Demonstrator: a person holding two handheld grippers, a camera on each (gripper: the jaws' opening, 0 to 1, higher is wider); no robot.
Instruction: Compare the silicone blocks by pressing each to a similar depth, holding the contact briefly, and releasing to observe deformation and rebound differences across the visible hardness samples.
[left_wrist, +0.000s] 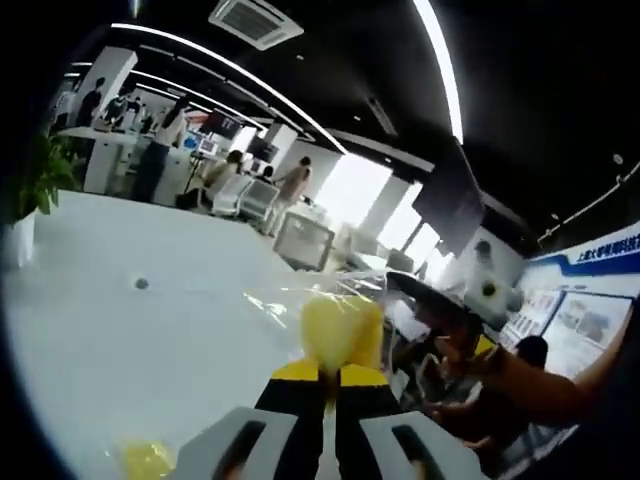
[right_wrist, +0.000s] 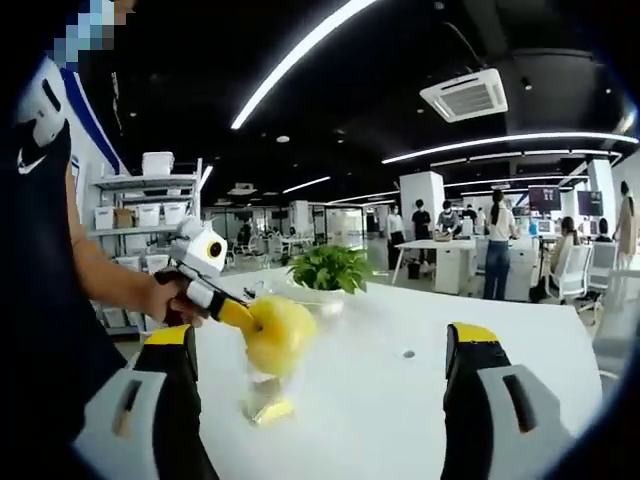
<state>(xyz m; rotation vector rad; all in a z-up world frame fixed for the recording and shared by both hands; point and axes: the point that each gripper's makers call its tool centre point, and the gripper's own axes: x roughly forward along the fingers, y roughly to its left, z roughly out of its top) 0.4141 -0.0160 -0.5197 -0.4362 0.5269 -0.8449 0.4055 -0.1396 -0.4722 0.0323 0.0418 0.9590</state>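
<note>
Left gripper view: left gripper (left_wrist: 328, 372) rises from bottom centre, its yellow-tipped black jaws drawn close together and clamped on a yellow silicone block (left_wrist: 341, 331) just above the tips; the block sits in crinkled clear plastic wrap (left_wrist: 290, 298) that spreads toward the left of it; a second yellow piece (left_wrist: 147, 458) lies at the lower left edge on the white table (left_wrist: 120, 340), blurred, possibly another sample; a small round grommet (left_wrist: 141, 283) marks the table at left centre; potted plant (left_wrist: 40, 180) at the far left edge; a person's forearm (left_wrist: 560, 380) crosses the lower right. Right gripper view: right gripper (right_wrist: 325, 345) stands with jaws spread wide at the bottom corners of the frame, nothing between them; the left gripper (right_wrist: 252, 318) enters from the left, held in a person's hand (right_wrist: 172, 298), its tips on the yellow silicone block (right_wrist: 278, 335), which is raised above the table (right_wrist: 420, 420) at lower centre-left; clear wrap hangs below the block, and a small yellow block (right_wrist: 268, 410) lies on the table directly under it; leafy potted plant (right_wrist: 330, 268) stands on the table behind, centre frame; storage shelves with white bins (right_wrist: 145, 215) at left; people stand at desks in the right background.
</note>
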